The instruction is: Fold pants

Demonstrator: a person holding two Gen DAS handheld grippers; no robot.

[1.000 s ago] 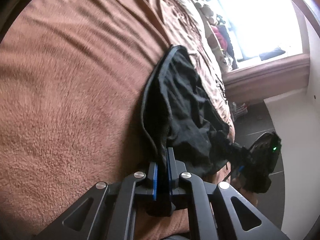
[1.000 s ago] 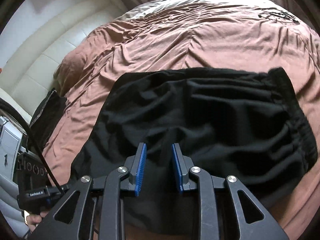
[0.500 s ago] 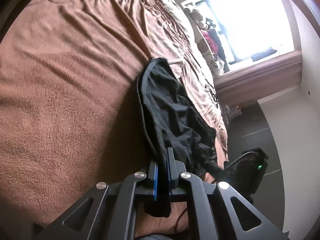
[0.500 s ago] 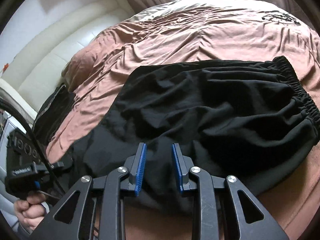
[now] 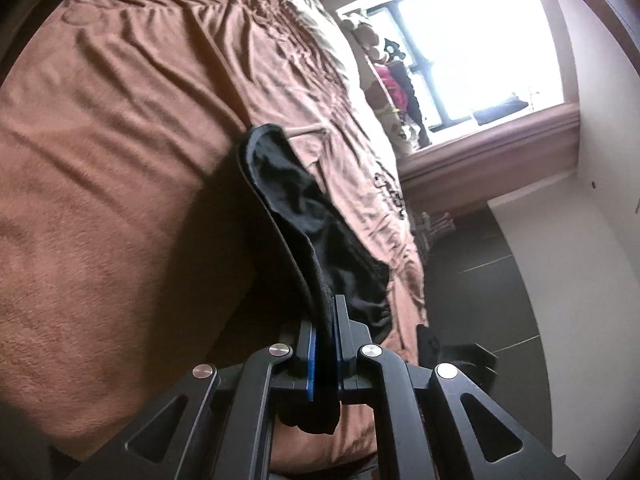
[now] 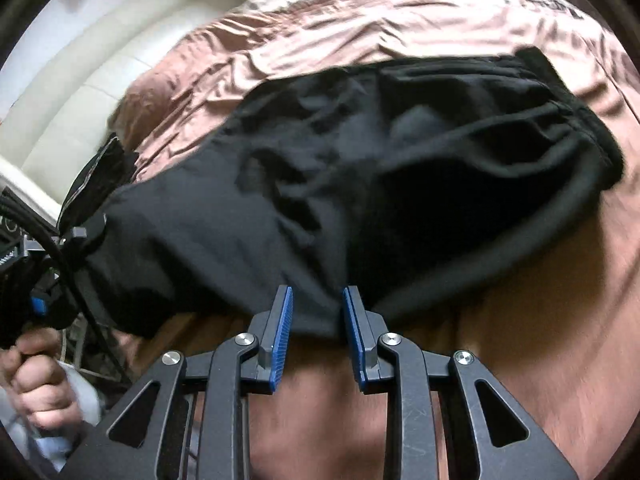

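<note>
Left wrist view: left tongs [image 5: 325,320] clamped nearly shut on an edge of the black pants [image 5: 304,216], blue pads tight against the fabric, a tail of cloth hanging below them. The print on the far part of the bedspread [image 5: 120,160] is dark and too warped to read; no other legible writing. Versus a second ago the pinched edge is lifted higher off the bed, the pants hang as a narrower upright sheet, and more window [image 5: 472,48] and room show. The right device's green light, seen earlier by the floor, is no longer visible.

Right wrist view: right tongs [image 6: 316,312] narrow, closed on a bunch of pant fabric at the near edge, ribbed blue pads on both sides of it. The pants drape between the two tongs above the bed, elastic gathered waistband [image 6: 592,136] at right. Earlier they lay flatter on the cover; now the near edge is raised and the frame is motion-blurred. A hand [image 6: 36,376] grips the left device at lower left.

Fabric: pants matte and crumpled; bedspread brown, fuzzy nearby, wrinkled farther off. Padded cream headboard [image 6: 80,100] at far left.
</note>
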